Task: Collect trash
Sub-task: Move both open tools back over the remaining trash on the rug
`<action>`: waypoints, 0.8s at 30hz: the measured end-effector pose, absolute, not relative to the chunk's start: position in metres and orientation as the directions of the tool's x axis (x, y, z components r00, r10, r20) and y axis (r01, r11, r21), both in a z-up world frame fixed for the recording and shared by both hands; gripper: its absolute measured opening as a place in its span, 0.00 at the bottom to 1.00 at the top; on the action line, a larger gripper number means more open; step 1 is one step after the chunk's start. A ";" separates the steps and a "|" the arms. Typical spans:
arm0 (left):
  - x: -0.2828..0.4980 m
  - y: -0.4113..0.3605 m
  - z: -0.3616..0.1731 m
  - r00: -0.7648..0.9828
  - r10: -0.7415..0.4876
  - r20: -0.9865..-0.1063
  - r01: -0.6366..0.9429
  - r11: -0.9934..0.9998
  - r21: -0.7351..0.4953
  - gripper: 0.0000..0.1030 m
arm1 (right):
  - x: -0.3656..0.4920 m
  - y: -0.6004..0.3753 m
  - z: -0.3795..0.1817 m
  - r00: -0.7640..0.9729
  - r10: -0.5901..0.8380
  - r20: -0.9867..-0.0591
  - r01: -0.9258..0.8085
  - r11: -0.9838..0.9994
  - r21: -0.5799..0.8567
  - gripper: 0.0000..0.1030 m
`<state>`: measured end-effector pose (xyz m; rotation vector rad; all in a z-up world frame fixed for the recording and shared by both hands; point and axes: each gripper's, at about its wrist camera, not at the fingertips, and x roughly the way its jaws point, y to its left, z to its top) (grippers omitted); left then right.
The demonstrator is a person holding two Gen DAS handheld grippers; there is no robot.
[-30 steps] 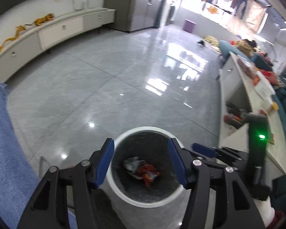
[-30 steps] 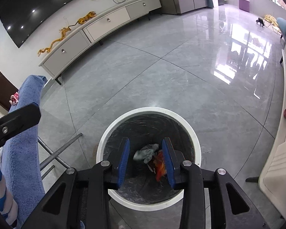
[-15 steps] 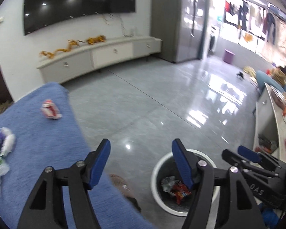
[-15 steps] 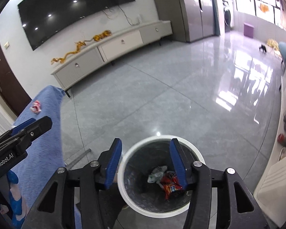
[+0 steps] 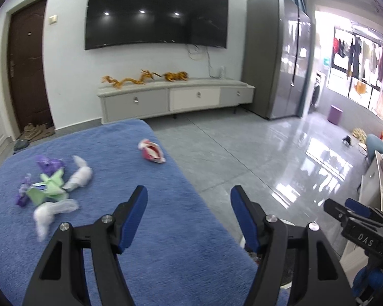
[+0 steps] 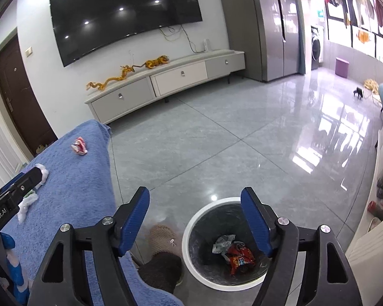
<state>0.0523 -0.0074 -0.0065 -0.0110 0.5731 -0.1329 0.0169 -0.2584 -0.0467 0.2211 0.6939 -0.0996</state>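
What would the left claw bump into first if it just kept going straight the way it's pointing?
Probably the blue blanket below and ahead of the open left gripper, near its right edge. The red-and-white wrapper lies further on, slightly left of that line. Depth is hard to judge through the fisheye, so it might pass over the edge towards the floor.

Right gripper [image 6: 195,219], jaws spread, hovers over trash bin [image 6: 191,225] holding wrappers [image 6: 233,252].

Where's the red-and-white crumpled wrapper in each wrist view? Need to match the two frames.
Left wrist: red-and-white wrapper lies left of center on the blue cloth, near its far right edge, apart from the litter cluster.
Right wrist: same wrapper sits at mid-left, near the cloth's far end.
Shared landmark: the wall TV, also seen from the right wrist.
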 end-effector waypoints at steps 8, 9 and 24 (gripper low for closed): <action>0.029 0.029 0.006 0.866 -0.067 -0.495 0.057 0.998 -0.035 0.64 | 0.010 -0.234 -0.024 0.791 -0.032 -0.610 0.135 0.983 0.123 0.77; 0.027 0.033 0.006 0.868 -0.061 -0.492 0.050 0.998 -0.035 0.64 | 0.009 -0.229 -0.022 0.794 -0.031 -0.607 0.127 0.985 0.116 0.79; 0.002 0.079 0.019 0.894 0.020 -0.448 -0.045 0.998 -0.044 0.64 | -0.008 -0.176 0.004 0.835 -0.013 -0.551 0.037 0.999 0.032 0.93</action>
